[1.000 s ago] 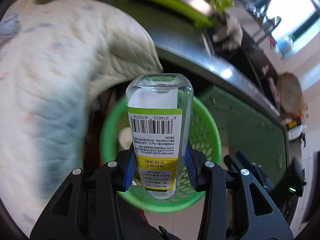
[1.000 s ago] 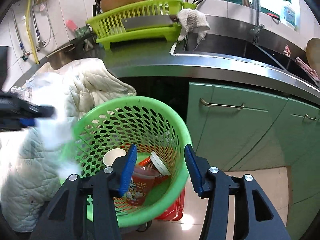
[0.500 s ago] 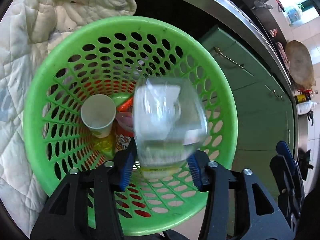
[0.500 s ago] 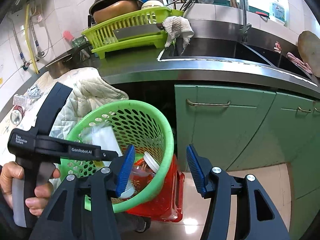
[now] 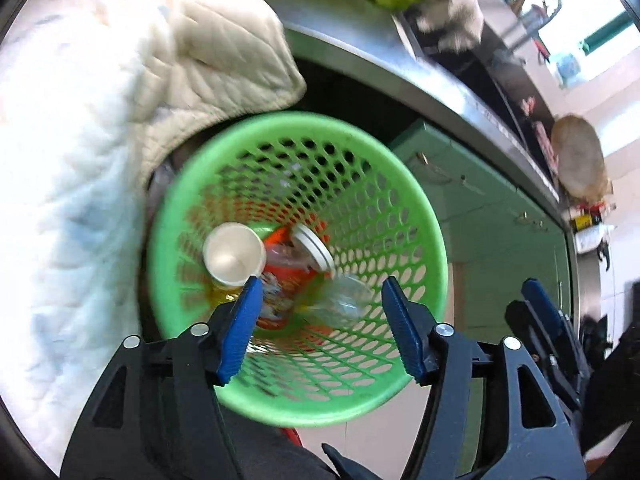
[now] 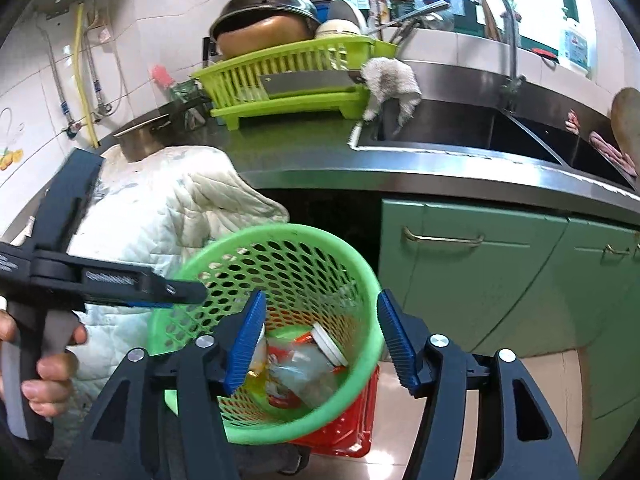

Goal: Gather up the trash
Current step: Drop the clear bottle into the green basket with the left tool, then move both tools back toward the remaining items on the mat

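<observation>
A green perforated trash basket point(image 5: 404, 208) stands on the floor by the counter; it also shows in the right wrist view point(image 6: 352, 276). Inside lie a clear plastic bottle point(image 5: 344, 296), a white paper cup point(image 5: 234, 254), a red printed cup point(image 5: 292, 272) and a white lid point(image 5: 314, 246). The bottle shows in the right wrist view point(image 6: 308, 376) too. My left gripper point(image 5: 320, 328) is open and empty above the basket; from the right wrist view its fingers point(image 6: 160, 292) reach over the rim. My right gripper point(image 6: 320, 340) is open and empty over the basket's near side.
A quilted white cloth point(image 6: 160, 208) hangs off the counter left of the basket. A red crate point(image 6: 352, 420) sits under it. Green cabinet doors point(image 6: 480, 280) stand to the right. A lime dish rack point(image 6: 288, 84) and steel sink point(image 6: 460, 128) are on the counter.
My left gripper carried the clear bottle over the basket, opened, and the bottle dropped in. The right gripper drew back a little and stayed open.
</observation>
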### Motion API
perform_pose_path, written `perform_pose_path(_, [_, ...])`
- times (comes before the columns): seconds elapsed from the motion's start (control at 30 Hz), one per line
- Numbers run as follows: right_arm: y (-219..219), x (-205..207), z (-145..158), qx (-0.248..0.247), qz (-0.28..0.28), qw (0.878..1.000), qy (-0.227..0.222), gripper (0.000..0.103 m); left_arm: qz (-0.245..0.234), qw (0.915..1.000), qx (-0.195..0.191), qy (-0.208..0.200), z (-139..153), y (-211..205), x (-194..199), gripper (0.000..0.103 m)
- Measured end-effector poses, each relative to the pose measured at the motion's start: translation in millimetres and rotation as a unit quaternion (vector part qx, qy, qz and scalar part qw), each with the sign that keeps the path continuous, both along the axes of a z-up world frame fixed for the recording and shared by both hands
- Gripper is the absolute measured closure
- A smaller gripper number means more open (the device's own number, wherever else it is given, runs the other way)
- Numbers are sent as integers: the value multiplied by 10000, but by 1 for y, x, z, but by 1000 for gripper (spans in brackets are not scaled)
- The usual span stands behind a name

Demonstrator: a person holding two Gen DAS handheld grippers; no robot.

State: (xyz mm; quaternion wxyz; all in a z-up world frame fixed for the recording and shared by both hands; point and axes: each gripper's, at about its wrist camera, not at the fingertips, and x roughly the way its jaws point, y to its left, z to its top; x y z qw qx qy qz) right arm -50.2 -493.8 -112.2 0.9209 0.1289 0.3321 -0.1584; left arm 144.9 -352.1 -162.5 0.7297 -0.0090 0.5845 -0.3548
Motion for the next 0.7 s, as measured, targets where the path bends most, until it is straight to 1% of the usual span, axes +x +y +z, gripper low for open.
perform_pose_path(0.1, [10,9,6,-22,148,9999,-46,46,226,9995,-20,-236,18,26,6,39])
perform_pose_path(0.23, [26,23,14,-54,401,9991,-96,45,502,9977,-35,-449,36,63,12,39])
perform_pose_path(0.3, [36,31,19,-90,555,9983,-124,44,700,9956,-13,-625,47,88,14,37])
perform_pose_path(0.4, [55,47,25,-150,820,9964,-142,42,957,9924,4,-777,57,121,16,37])
perform_pose_path(0.5, [76,64,30,-193,1137,9932,-160,41,1296,9875,36,-892,66,161,22,36])
perform_pose_path(0.53, [83,71,32,-191,1242,9919,-169,41,1483,9843,67,-958,70,179,26,36])
perform_pose_path(0.7, [121,108,41,-188,1771,9838,-204,41,2105,9714,57,-1095,84,240,45,36])
